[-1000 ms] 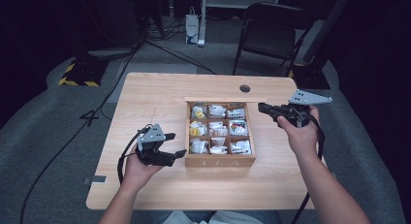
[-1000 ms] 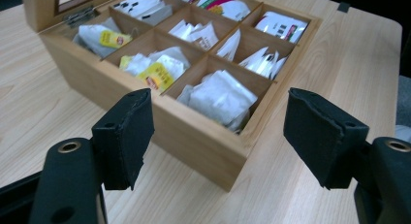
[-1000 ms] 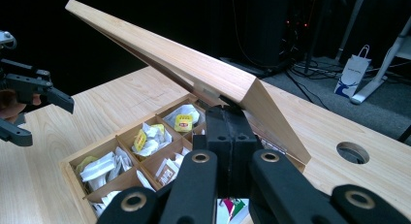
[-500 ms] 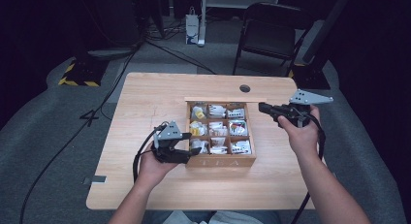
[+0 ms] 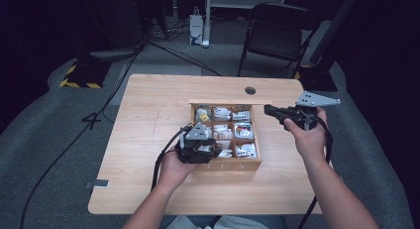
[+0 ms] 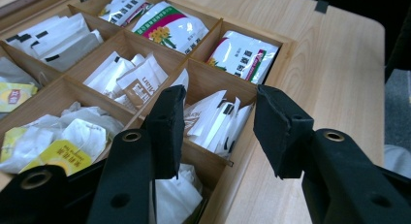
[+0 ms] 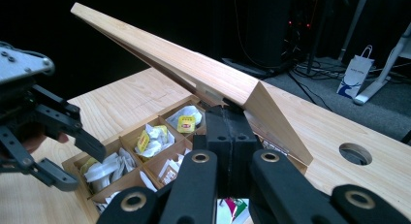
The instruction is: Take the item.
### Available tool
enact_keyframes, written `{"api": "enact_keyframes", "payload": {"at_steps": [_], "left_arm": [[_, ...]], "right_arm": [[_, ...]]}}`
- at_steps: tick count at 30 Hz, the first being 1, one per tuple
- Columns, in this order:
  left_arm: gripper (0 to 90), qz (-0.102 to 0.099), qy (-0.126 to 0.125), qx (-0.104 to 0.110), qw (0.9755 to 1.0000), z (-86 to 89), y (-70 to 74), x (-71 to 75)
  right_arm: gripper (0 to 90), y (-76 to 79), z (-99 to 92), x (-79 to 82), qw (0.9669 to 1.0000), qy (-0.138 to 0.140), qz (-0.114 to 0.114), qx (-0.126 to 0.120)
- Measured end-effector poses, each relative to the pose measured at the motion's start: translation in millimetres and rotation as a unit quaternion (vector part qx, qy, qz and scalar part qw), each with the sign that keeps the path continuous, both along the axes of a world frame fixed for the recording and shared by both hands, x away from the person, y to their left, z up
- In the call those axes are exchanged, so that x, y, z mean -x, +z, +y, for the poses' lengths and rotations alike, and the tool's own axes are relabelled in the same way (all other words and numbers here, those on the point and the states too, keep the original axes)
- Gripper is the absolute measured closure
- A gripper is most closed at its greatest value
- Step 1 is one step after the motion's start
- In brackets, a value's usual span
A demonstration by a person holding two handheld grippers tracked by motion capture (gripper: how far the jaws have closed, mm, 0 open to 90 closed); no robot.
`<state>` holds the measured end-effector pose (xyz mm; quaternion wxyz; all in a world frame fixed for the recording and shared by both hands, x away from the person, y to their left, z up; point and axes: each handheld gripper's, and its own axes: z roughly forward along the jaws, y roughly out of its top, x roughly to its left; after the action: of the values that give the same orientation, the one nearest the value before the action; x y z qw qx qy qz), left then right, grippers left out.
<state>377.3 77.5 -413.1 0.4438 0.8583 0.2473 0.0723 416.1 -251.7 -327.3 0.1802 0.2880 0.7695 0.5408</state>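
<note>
A wooden box (image 5: 233, 165) with nine compartments of tea bags and sachets sits right of the table's middle. Its lid (image 5: 230, 101) stands raised along the back edge. My right gripper (image 5: 270, 110) is shut on the lid's right end; in the right gripper view the jaws (image 7: 231, 118) pinch the lid (image 7: 194, 69) at its corner. My left gripper (image 5: 210, 148) hovers open over the box's front-left compartments. In the left gripper view its jaws (image 6: 218, 132) straddle a compartment of white sachets (image 6: 213, 117) near the box's wall (image 6: 289, 42).
The table (image 5: 143, 120) has bare wood left of the box and a round cable hole (image 5: 250, 90) behind it. A folding chair (image 5: 277, 30) and a white bag (image 5: 196, 28) stand on the floor beyond. Cables trail from both grippers.
My left gripper has moved right from the bare table onto the box's front-left part. The right gripper has stayed still, holding the lid up.
</note>
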Motion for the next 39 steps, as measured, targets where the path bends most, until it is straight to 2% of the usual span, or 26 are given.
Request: {"api": "enact_keyframes", "payload": {"at_steps": [4,8,12,18,22,25,28,30,33,39], "left_arm": [[58.4,0.007,0.015,-0.023,0.9996,-10.2,-5.9,-5.4],[65.0,0.009,0.017,-0.037,0.9991,-17.2,-9.2,-9.1],[66.1,-0.002,0.023,-0.060,0.9980,-24.0,-11.3,-8.7],[68.7,0.015,0.028,-0.072,0.9969,-26.9,-14.4,-13.5],[71.2,0.012,0.025,-0.083,0.9962,-30.9,-16.1,-14.7],[73.6,0.009,0.027,-0.098,0.9948,-34.6,-16.3,-15.0],[75.2,-0.004,0.032,-0.116,0.9928,-37.8,-15.4,-15.8],[76.0,-0.006,0.035,-0.119,0.9922,-38.1,-15.3,-16.8],[76.0,0.001,0.034,-0.110,0.9934,-37.7,-16.9,-21.0],[80.6,-0.004,0.030,-0.129,0.9912,-42.3,-18.8,-22.2]], "right_arm": [[90.0,-0.1,-0.2,0.0,1.0000,0.000,0.001,0.000],[90.0,-0.5,-0.5,0.0,1.0000,0.002,0.003,-0.004],[90.0,-1.0,-0.7,0.0,1.0000,0.003,0.004,-0.006],[90.0,-1.0,-0.8,0.1,1.0000,0.003,0.004,-0.006],[90.0,-1.0,-0.9,0.1,1.0000,0.003,0.005,-0.006],[90.0,-0.8,-1.2,-0.5,0.9999,0.004,0.006,-0.007],[90.0,0.0,-0.9,-0.8,1.0000,0.005,0.006,-0.005],[90.0,0.2,-0.8,-0.8,1.0000,0.005,0.006,-0.004],[90.0,-0.2,-1.2,-1.0,0.9999,0.006,0.007,-0.006],[90.0,-0.2,-1.5,-1.2,0.9999,0.008,0.009,-0.007]]}}
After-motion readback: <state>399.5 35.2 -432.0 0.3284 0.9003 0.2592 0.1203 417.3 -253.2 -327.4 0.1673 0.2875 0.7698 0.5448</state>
